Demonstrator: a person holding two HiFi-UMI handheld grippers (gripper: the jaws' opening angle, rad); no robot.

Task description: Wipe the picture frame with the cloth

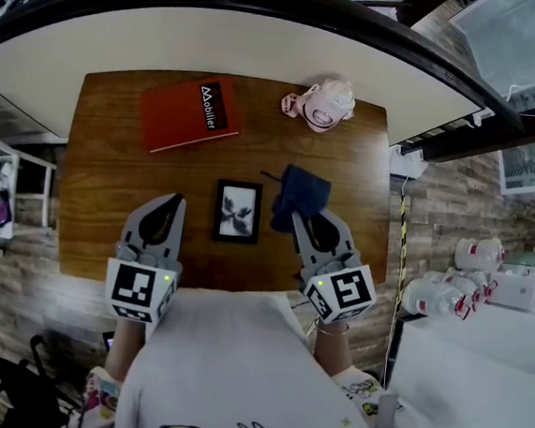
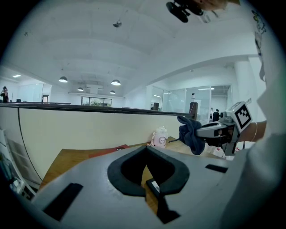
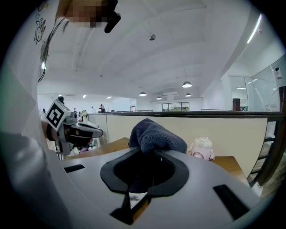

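- Blue cloth (image 1: 304,191) is clamped in the right claw (image 1: 299,221), above the bench (image 1: 104,150) beside the frame (image 1: 238,211).
- Wiping looks unstarted; frame lies flat near the front edge.
- Empty left claw (image 1: 168,206) is closed.

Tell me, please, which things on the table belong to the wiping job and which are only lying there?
For the job:
frame, flat on the table
cloth, clamped in the right gripper

Only lying there:
red book, at the far side
pink toy, at the far edge
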